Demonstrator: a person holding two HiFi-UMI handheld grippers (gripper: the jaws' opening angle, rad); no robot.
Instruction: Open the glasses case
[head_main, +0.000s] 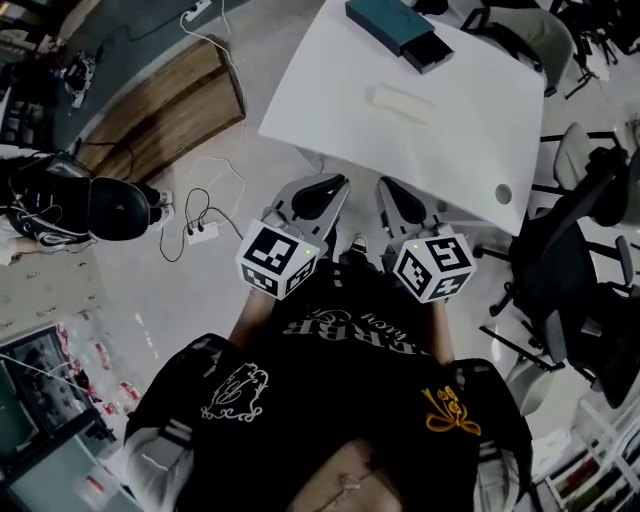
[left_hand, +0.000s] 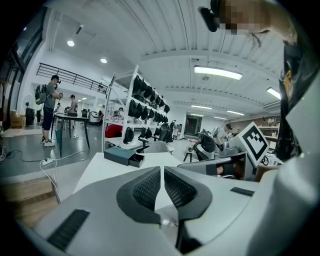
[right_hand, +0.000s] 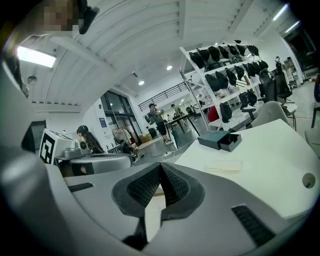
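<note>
Only the head view takes in the whole layout. The left hand-held gripper (head_main: 325, 190) and the right hand-held gripper (head_main: 398, 203) sit side by side just short of the near edge of the white bench (head_main: 330, 90). Their black-and-white marker cubes are close to the person's dark printed shirt. The same view shows the grey floor with a white power strip (head_main: 202, 232) and looping cables, and office chairs (head_main: 570, 240) at the right.

The glasses case (head_main: 398, 30) lies at the far edge of the bench, well apart from both grippers. It is a dark teal rectangular box with a darker section standing out from one end. A pale flat oblong piece (head_main: 400, 103) lies between it and the near edge.

The gripper views add the room beyond, with tall white racks (left_hand: 145, 107) hung with dark rounded items. The left gripper view shows its own jaws (left_hand: 162, 171) together, ribbed black pads meeting with nothing between them. The case (left_hand: 122, 156) shows low and matte beyond them. The right gripper view shows the same (its pads (right_hand: 176, 186) pressed together, empty). Ahead of them are the case (right_hand: 218, 139), the pale piece (right_hand: 225, 165) and a round hole (right_hand: 308, 180) in the smooth benchtop.
</note>
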